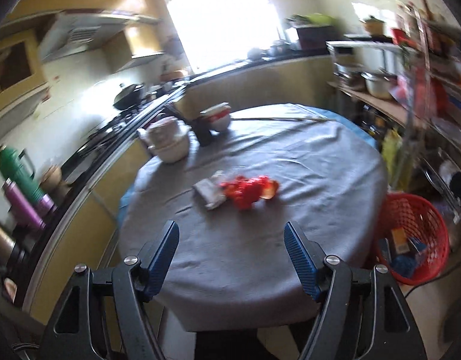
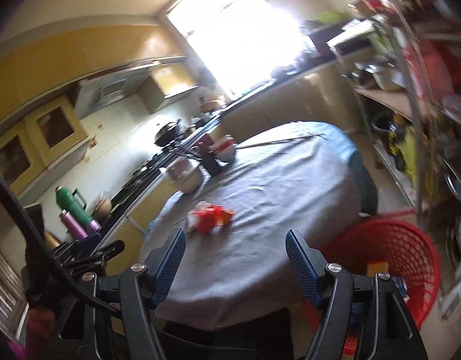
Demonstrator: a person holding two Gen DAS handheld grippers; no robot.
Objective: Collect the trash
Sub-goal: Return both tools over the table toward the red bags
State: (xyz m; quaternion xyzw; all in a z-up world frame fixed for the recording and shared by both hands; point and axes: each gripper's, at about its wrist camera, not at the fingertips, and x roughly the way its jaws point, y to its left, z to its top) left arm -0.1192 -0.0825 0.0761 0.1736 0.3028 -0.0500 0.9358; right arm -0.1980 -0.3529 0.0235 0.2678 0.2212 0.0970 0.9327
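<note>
A crumpled red wrapper point(image 1: 250, 190) lies mid-table beside a white-grey packet point(image 1: 208, 193); the right wrist view shows the same red wrapper point(image 2: 211, 216) and a bit of the packet point(image 2: 192, 220). A red mesh basket point(image 1: 413, 240) stands on the floor right of the table, with a few pieces of packaging inside, and the basket point(image 2: 389, 258) is closer in the right wrist view. My left gripper point(image 1: 232, 237) hangs open over the table's near edge, nothing between its blue pads. My right gripper point(image 2: 235, 244) is open too, empty, short of the wrappers. The left gripper's body point(image 2: 86, 249) shows at lower left.
The round table point(image 1: 260, 255) has a grey cloth. Stacked bowls point(image 1: 170, 141), a dark cup point(image 1: 203, 133) and a red-white bowl point(image 1: 218, 115) stand at its far left. A counter with a green flask point(image 1: 19, 171) runs along the left. Cluttered shelves point(image 1: 410, 90) line the right.
</note>
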